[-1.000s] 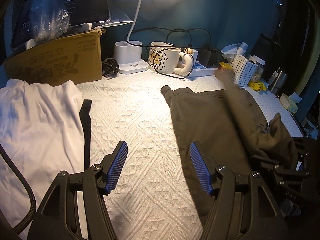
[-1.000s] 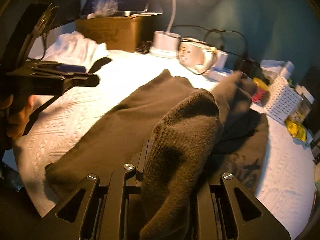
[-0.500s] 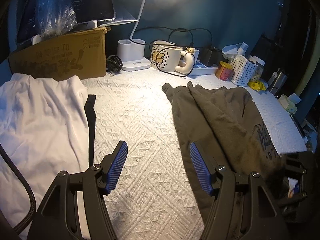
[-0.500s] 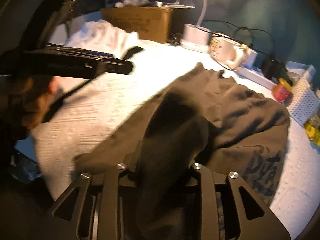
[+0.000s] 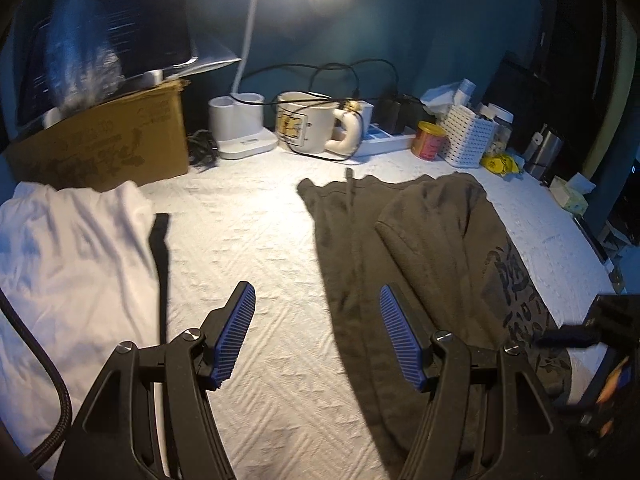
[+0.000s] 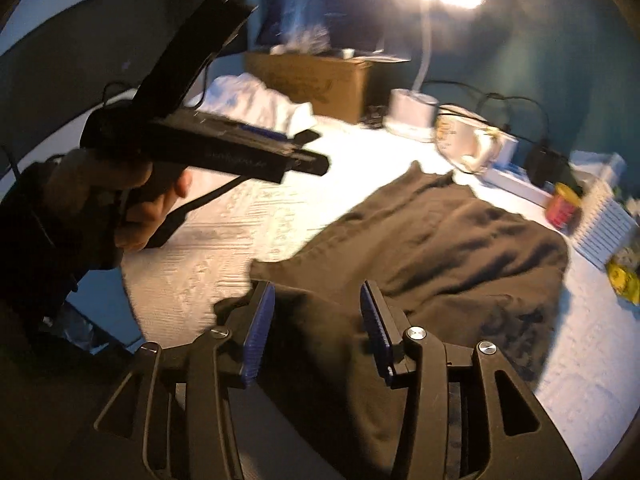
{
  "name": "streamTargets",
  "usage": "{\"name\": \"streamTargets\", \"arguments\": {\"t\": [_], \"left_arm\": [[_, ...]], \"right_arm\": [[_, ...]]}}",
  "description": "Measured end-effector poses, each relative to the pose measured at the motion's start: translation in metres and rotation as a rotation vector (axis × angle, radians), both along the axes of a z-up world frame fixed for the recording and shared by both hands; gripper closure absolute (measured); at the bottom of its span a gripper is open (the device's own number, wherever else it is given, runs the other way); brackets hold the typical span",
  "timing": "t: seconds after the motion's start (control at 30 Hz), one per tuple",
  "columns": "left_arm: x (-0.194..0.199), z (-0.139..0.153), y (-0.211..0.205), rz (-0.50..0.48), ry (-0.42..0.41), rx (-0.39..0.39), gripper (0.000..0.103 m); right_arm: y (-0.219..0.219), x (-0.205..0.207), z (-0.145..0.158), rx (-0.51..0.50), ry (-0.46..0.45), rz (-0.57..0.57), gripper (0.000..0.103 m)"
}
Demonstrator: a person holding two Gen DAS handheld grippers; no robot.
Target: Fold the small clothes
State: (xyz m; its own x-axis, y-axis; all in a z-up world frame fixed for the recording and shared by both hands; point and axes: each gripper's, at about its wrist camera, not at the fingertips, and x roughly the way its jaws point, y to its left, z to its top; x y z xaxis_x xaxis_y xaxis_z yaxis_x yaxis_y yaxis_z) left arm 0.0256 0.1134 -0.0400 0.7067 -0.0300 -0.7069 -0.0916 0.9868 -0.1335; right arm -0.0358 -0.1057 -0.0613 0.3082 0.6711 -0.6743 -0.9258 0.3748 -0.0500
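A dark olive garment [image 5: 440, 240] with a dark print lies on the white textured cover, its right side folded over itself. My right gripper [image 6: 316, 292] hovers over the garment's near edge [image 6: 460, 248]. Its jaws are opening, the blue pads stand apart, and cloth lies under them without being pressed. My left gripper [image 5: 316, 294] stands open above bare cover, just left of the garment, holding nothing. In the right wrist view a hand [image 6: 152, 208] carries it at the left. A white garment [image 5: 72, 260] with a black strip [image 5: 160, 248] lies at the far left.
Along the back stand a cardboard box [image 5: 100, 148] with a laptop on it, a white lamp base [image 5: 240, 128], a cream mug [image 5: 308, 124] draped with cables, a red can [image 5: 430, 140] and a white basket [image 5: 468, 140]. The table edge runs down the right.
The right gripper carried the garment's fold across and let it go; its jaws went from shut on cloth to apart. The fold now lies flat. The left gripper hardly moved.
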Motion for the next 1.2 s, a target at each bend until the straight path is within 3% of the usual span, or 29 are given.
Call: {"name": "streamTargets", "arguments": {"t": [0.23, 0.5, 0.77, 1.0, 1.03, 1.07, 1.1, 1.13, 1.2], "left_arm": [[0.025, -0.012, -0.032, -0.109, 0.052, 0.008, 0.038], [0.061, -0.022, -0.045, -0.178, 0.075, 0.004, 0.038], [0.110, -0.036, -0.035, -0.182, 0.112, -0.014, 0.038], [0.139, -0.055, -0.027, -0.214, 0.146, -0.097, 0.039], [0.141, -0.059, -0.026, -0.215, 0.149, -0.116, 0.042], [0.140, -0.059, -0.025, -0.213, 0.126, -0.114, 0.060], [0.140, -0.059, -0.026, -0.226, 0.130, -0.125, 0.085], [0.141, -0.059, -0.027, -0.249, 0.139, -0.151, 0.088], [0.138, -0.056, -0.032, -0.254, 0.118, -0.107, 0.094]], "right_arm": [[-0.050, 0.042, 0.006, 0.040, 0.008, -0.171, 0.055], [-0.092, 0.095, -0.012, 0.034, 0.048, -0.353, 0.055], [-0.103, 0.139, -0.023, 0.038, 0.070, -0.441, 0.055], [-0.100, 0.175, -0.030, 0.044, 0.103, -0.482, 0.055], [-0.100, 0.182, -0.031, 0.044, 0.111, -0.490, 0.055], [-0.100, 0.186, -0.032, 0.045, 0.115, -0.495, 0.055], [-0.099, 0.190, -0.033, 0.047, 0.119, -0.498, 0.055], [-0.099, 0.195, -0.033, 0.051, 0.126, -0.502, 0.055], [-0.099, 0.207, -0.035, 0.066, 0.148, -0.513, 0.055]]}}
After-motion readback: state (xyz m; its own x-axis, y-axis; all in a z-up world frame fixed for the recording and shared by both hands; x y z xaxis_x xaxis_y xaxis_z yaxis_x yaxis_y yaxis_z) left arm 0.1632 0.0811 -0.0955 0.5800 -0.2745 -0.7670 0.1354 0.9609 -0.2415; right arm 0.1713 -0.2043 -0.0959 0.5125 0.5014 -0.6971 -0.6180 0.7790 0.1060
